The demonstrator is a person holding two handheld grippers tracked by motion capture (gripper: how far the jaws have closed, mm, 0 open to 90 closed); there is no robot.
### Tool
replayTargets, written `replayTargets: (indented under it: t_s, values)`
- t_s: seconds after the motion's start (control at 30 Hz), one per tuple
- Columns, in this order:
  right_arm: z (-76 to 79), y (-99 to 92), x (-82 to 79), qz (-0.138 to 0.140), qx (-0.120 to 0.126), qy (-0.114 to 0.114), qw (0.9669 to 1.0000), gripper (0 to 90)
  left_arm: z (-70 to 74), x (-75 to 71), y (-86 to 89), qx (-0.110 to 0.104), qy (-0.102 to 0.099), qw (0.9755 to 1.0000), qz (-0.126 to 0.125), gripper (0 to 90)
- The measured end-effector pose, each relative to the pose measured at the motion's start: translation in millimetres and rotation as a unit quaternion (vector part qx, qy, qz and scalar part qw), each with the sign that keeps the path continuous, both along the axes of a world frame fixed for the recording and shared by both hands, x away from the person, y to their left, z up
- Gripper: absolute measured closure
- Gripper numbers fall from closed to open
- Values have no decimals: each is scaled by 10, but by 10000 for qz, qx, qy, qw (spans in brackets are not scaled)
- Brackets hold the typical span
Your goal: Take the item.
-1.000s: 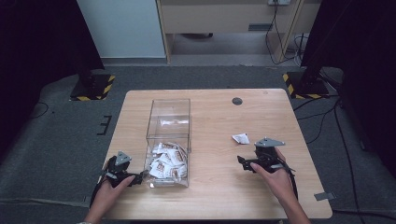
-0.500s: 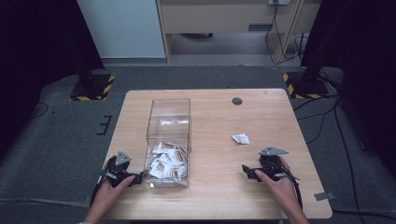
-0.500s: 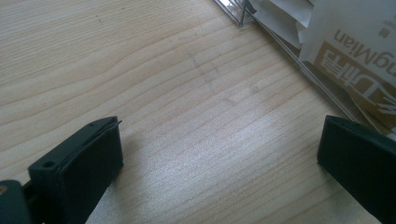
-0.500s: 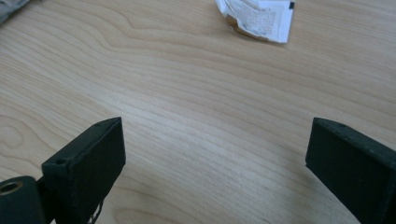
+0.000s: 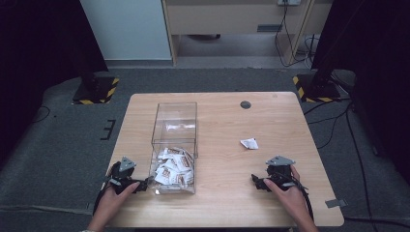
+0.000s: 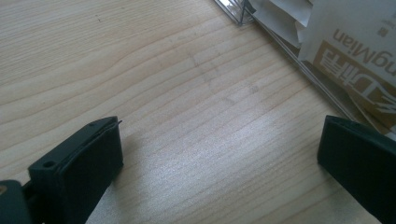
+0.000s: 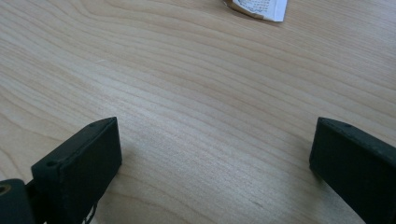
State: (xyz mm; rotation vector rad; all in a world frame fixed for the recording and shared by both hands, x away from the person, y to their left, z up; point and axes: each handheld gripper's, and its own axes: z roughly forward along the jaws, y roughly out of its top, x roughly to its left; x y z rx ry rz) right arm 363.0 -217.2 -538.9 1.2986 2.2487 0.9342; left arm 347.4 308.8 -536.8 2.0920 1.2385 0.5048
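A clear plastic box (image 5: 175, 145) stands on the wooden table (image 5: 217, 121), its near end heaped with several white and brown sachets (image 5: 171, 169). My left gripper (image 5: 142, 183) rests on the table just left of the box's near corner, open, with bare wood between its jaws (image 6: 219, 154); the box wall and a sachet (image 6: 359, 51) lie beyond them. One loose sachet (image 5: 249, 143) lies right of the box. My right gripper (image 5: 256, 182) sits near the front right, open over bare wood (image 7: 215, 154), with that sachet (image 7: 257, 7) ahead of it.
A small dark round disc (image 5: 245, 104) sits in the table near its far edge. Grey carpet surrounds the table, with black stands on yellow-striped bases (image 5: 96, 89) at the back left and right and cables trailing on the right.
My right gripper has drawn back from beside the loose sachet toward the table's front edge. The left gripper has stayed put beside the box.
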Motion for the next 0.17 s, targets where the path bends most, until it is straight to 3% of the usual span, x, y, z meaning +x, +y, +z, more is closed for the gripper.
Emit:
replayTargets:
  t_s: [0.17]
  values:
    - [1, 0, -15, 16, 13, 4, 10000, 26, 0, -1, 1, 5, 2, 10000, -7, 0]
